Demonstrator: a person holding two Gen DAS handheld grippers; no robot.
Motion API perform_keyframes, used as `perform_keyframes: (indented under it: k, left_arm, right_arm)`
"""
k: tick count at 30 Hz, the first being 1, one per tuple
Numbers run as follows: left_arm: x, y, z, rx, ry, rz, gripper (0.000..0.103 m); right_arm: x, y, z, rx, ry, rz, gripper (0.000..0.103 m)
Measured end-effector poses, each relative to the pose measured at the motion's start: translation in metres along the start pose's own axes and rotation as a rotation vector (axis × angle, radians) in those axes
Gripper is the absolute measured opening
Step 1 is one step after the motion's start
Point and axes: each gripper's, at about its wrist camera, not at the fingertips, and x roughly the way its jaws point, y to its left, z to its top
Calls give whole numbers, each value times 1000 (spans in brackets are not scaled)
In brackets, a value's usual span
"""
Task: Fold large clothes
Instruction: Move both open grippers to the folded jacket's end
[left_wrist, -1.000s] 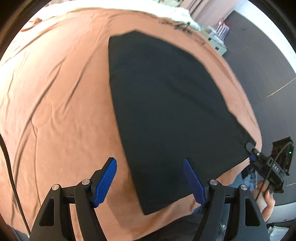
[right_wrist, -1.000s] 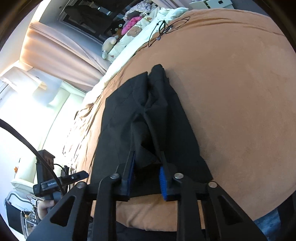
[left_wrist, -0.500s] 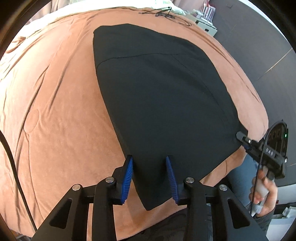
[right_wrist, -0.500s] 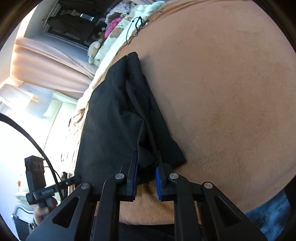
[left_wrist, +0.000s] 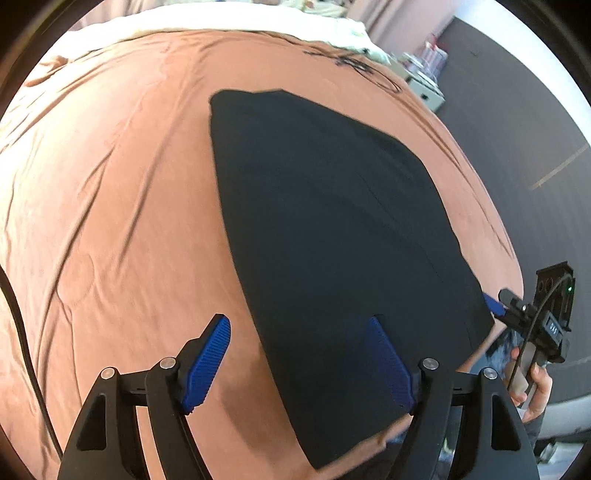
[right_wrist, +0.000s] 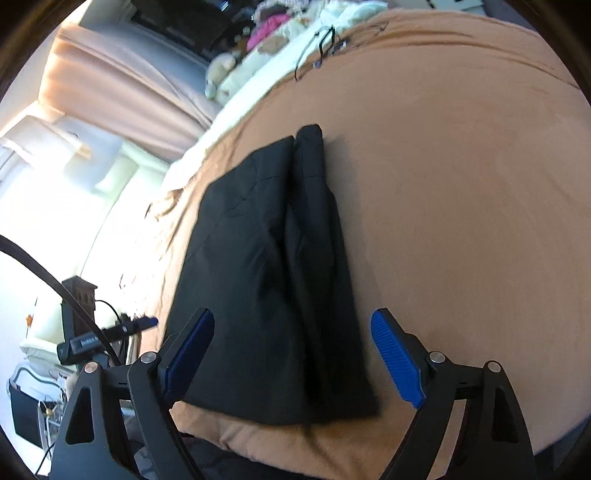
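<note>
A large black garment (left_wrist: 332, 229) lies flat on the brown bed cover (left_wrist: 110, 206), its near corner by the bed's front edge. My left gripper (left_wrist: 299, 363) hovers over that corner with its jaws opening, and the blue pads do not touch the cloth. In the right wrist view the same black garment (right_wrist: 273, 280) shows a long fold along its right side. My right gripper (right_wrist: 293, 363) is above its near edge, jaws opening wide, nothing pinched. The right gripper (left_wrist: 496, 306) also appears at the garment's right corner in the left view, held by a hand (left_wrist: 532, 391).
White bedding (left_wrist: 229, 18) and a thin black cable (right_wrist: 321, 44) lie at the head of the bed. Stuffed toys (right_wrist: 236, 70) and curtains (right_wrist: 122, 88) stand beyond. Dark floor (left_wrist: 517, 122) runs along the bed's right side. A cable (left_wrist: 26, 350) hangs at the left.
Both grippers opened and pulled back a little from the garment's near edge. The right one let go of the bunched cloth, which now lies flat on the bed.
</note>
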Motion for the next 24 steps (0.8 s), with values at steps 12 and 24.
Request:
perform_keyframes:
  k: [12,24]
  left_arm:
    - [39,34,46,-75,12,-14,78]
    - [67,50,77,-124,-9,-52,78]
  right_arm:
    - [69,-30,83,50,196,114,86]
    - [128,-24,138,-13,292,182,86]
